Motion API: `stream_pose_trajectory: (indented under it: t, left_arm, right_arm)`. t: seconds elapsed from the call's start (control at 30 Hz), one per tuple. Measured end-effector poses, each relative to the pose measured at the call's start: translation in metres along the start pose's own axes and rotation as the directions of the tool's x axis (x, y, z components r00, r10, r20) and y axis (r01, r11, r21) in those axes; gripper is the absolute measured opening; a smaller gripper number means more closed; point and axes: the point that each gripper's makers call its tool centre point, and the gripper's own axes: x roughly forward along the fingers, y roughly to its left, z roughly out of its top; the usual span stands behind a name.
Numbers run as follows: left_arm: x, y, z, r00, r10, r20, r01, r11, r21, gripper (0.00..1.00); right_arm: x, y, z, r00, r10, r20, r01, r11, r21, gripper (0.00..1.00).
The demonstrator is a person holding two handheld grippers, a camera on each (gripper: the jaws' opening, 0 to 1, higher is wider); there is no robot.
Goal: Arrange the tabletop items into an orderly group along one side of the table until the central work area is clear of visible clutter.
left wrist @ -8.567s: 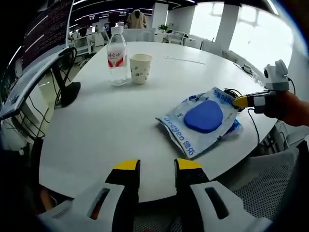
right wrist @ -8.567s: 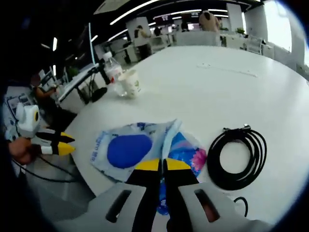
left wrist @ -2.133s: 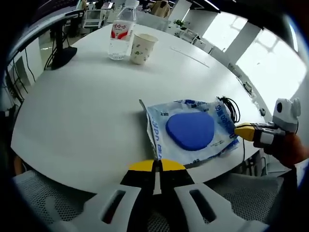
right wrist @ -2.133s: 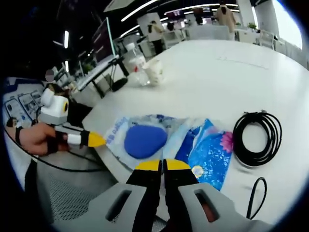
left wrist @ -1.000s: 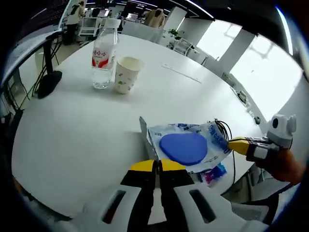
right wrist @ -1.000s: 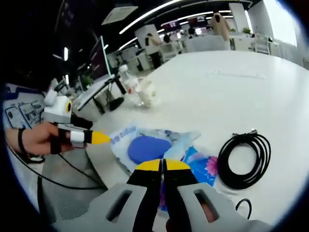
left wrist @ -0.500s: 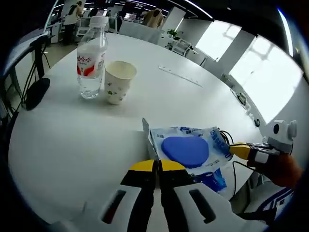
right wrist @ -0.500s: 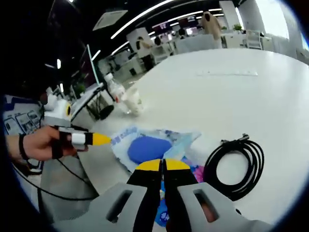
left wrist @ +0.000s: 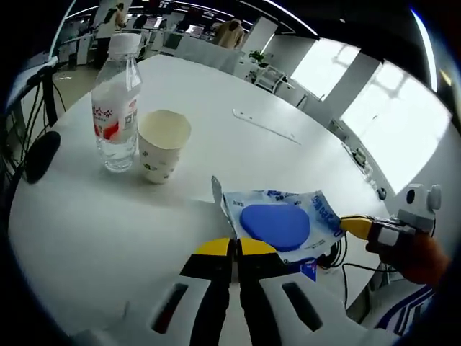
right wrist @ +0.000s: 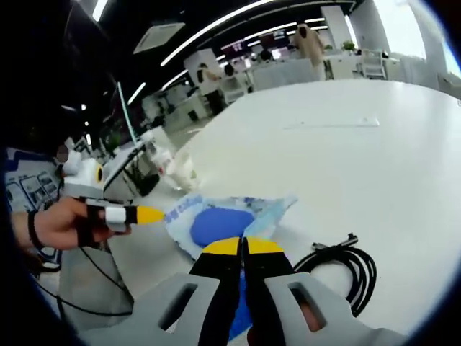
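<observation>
**Both grippers pinch the soft packet**

Ahead-left of the left gripper (left wrist: 235, 246) stand the water bottle (left wrist: 114, 115) and paper cup (left wrist: 163, 145). Its closed jaws pinch the blue-and-white packet (left wrist: 281, 223) by one edge; the right gripper (right wrist: 242, 247), jaws together, nips the opposite edge. The packet looks light, floppy, and slippery; edge grips suit it.

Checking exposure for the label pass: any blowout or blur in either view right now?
Left gripper view: windows at upper right are blown out white; water bottle and paper cup stay sharp, with soft shadows. Right gripper view: the same bottle and cup are smeared and pale, the room behind is dark with streaked ceiling lights, and the blue-pad packet is soft.
</observation>
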Motion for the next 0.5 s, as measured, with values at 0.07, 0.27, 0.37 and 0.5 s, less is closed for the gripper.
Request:
stream_pose_trajectory:
  t: [0.07,0.27,0.37,0.5]
  left_arm:
    - [0.006,-0.003,0.007,1.0,-0.003,0.007,0.004,1.0,-0.003,0.0]
    - [0.016,-0.004,0.023,1.0,-0.003,0.021,0.004,1.0,-0.012,0.0]
    - [0.02,-0.002,0.031,0.999,0.003,0.034,-0.002,1.0,-0.022,0.0]
    - [0.024,0.003,0.04,0.999,0.022,0.045,-0.022,1.0,-0.017,0.0]
  right_arm:
    - [0.003,-0.006,0.004,1.0,-0.007,0.001,0.007,1.0,0.001,0.0]
    - [0.012,-0.019,0.017,1.0,-0.014,0.008,0.014,1.0,0.008,0.0]
    - [0.019,-0.021,0.024,1.0,-0.014,0.011,0.014,1.0,0.003,0.0]
    - [0.03,-0.022,0.032,1.0,-0.01,0.009,0.01,1.0,0.0,0.0]
